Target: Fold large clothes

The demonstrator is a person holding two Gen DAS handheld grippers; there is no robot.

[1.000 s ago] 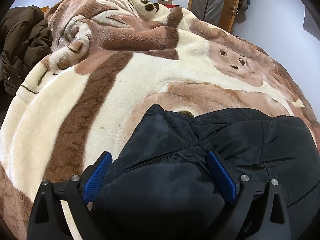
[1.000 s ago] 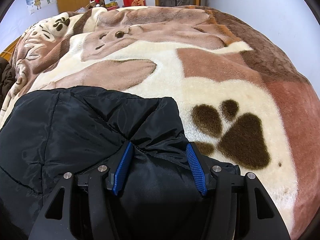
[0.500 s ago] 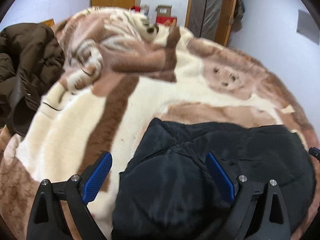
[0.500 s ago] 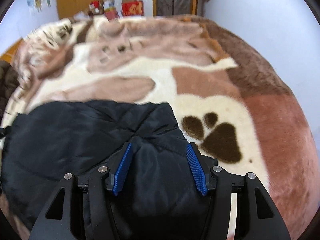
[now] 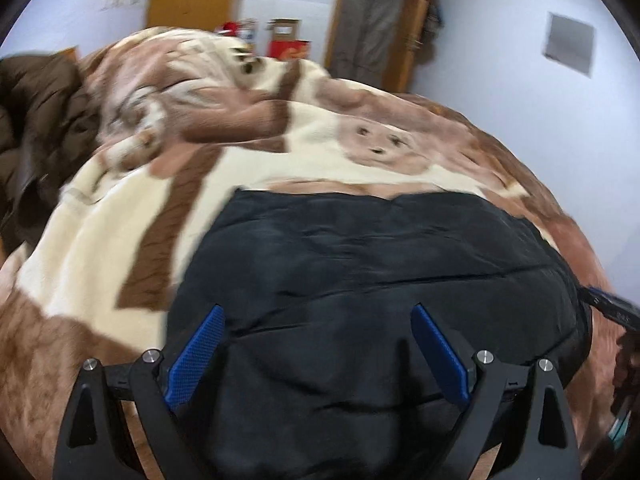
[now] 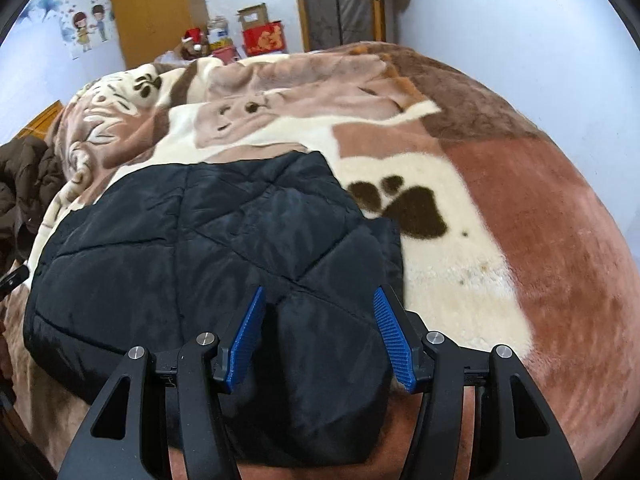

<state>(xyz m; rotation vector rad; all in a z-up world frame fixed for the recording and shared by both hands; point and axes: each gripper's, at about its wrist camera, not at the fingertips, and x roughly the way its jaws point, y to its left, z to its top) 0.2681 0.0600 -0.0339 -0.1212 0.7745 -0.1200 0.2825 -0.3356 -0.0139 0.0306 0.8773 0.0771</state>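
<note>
A black quilted jacket point(image 5: 380, 272) lies folded into a compact block on a brown and cream blanket point(image 5: 132, 216) on the bed. It also shows in the right wrist view point(image 6: 208, 248). My left gripper point(image 5: 316, 328) is open, its blue pads apart above the jacket's near edge. My right gripper point(image 6: 318, 312) is open above the jacket's near right corner. Neither holds the cloth. The right gripper's tip shows at the right edge of the left wrist view point(image 5: 612, 308).
A dark brown coat point(image 5: 36, 128) lies heaped at the bed's left side, also in the right wrist view point(image 6: 24, 188). The blanket point(image 6: 500, 208) spreads right of the jacket. Boxes point(image 6: 260, 32) and a wooden door point(image 5: 384, 24) stand beyond the bed.
Both grippers have pulled back and up from the jacket, so more of it and the bed shows. The jacket stays flat on the blanket. Both jaws stay open.
</note>
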